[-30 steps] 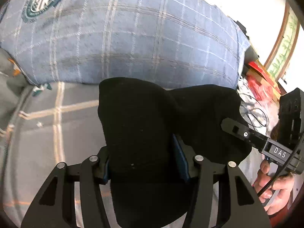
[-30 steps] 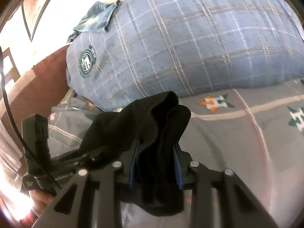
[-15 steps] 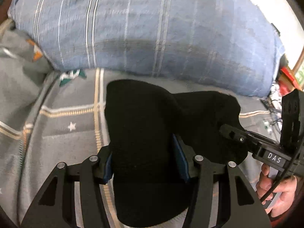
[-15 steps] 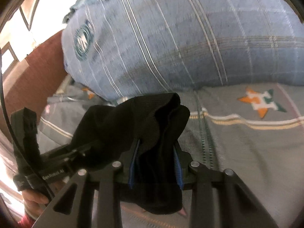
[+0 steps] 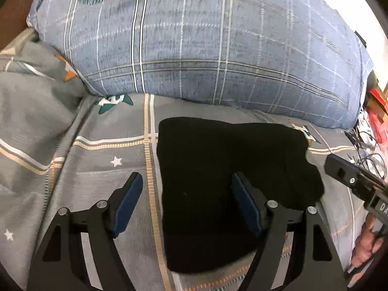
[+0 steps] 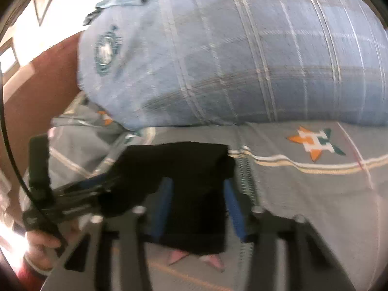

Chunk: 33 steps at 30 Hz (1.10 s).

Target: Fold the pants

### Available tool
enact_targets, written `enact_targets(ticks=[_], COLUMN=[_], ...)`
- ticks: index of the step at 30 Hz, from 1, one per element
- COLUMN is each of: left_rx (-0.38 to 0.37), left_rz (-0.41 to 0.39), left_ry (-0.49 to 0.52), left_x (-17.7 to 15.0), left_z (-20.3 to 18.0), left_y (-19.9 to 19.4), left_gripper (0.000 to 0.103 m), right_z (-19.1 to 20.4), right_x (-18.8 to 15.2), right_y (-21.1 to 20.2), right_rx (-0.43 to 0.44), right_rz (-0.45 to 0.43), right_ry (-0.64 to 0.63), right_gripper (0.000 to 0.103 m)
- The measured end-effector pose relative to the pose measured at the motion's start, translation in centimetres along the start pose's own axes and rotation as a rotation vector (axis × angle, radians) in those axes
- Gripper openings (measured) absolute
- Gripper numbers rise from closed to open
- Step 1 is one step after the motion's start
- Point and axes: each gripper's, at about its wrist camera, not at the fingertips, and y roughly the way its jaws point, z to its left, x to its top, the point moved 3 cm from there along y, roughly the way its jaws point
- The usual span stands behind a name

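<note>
The black pants (image 5: 218, 157) lie as a folded bundle on the grey bedsheet (image 5: 101, 189), just short of the pillow. My left gripper (image 5: 186, 191) straddles their left part and its jaws are opening. The left pad (image 5: 128, 201) stands clear of the cloth over bare sheet, and the right pad (image 5: 245, 206) rests against the fabric. In the right wrist view, which is blurred, my right gripper (image 6: 198, 201) is shut on the right end of the pants (image 6: 194, 165), low over the sheet. The right gripper (image 5: 351, 181) shows at the left view's right edge.
A large blue plaid pillow (image 5: 206, 48) fills the far side. A rumpled grey cover (image 5: 31, 101) is heaped at the left, and cables and red items (image 5: 373, 131) crowd the right edge. A brown headboard (image 6: 41, 92) stands beyond. A person's hand (image 5: 366, 247) holds the right gripper.
Both grippers have come down with the pants, which now rest on the sheet nearer the pillow. The left jaws have spread apart and let go of the cloth; the right still grips.
</note>
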Motion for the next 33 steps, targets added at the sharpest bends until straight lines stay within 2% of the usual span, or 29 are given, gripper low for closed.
enact_targets(ticks=[4, 9, 13, 14, 20, 23, 28, 30, 33], left_rx=[0.024, 0.008, 0.016, 0.029, 0.068, 0.085, 0.128, 0.145, 0.148], left_rz=[0.001, 0.029, 0.021, 0.011, -0.056, -0.096, -0.157, -0.176, -0.198], left_ry=[0.002, -0.014, -0.033, -0.028, -0.025, -0.025, -0.014, -0.011, -0.013], left_x=[-0.8, -2.2, -2.1, -2.0, -2.0, -2.1, -2.5, -2.7, -3.0], left_z=[0.0, 0.3, 0.7, 0.7, 1.0, 0.9, 0.5, 0.4, 0.3], left_y=[-0.6, 0.4, -0.4, -0.8, -3.7, -5.3, -7.5, -8.3, -9.5], left_gripper=[0.077, 0.077, 0.078, 0.078, 0.078, 0.078, 0.078, 0.08, 0.083], right_z=[2.4, 2.2, 2.2, 2.5, 3.8, 4.2, 4.9, 5.1, 5.3], right_x=[-0.7, -3.1, -3.0, -2.8, -2.8, -3.2, -3.9, -4.0, -3.9], right_y=[0.3, 3.2, 2.2, 1.6, -2.0, -3.5, -5.2, -5.9, -6.8], right_rx=[-0.012, -0.055, -0.04, -0.034, -0.039, -0.041, -0.106, -0.117, -0.118], right_rz=[0.018, 0.104, 0.075, 0.063, -0.04, -0.084, -0.135, -0.155, -0.182], right_ry=[-0.077, -0.074, -0.048, -0.048, -0.057, -0.044, -0.079, -0.083, -0.079], right_gripper=[0.032, 0.03, 0.031, 0.035, 0.037, 0.049, 0.055, 0.061, 0.065])
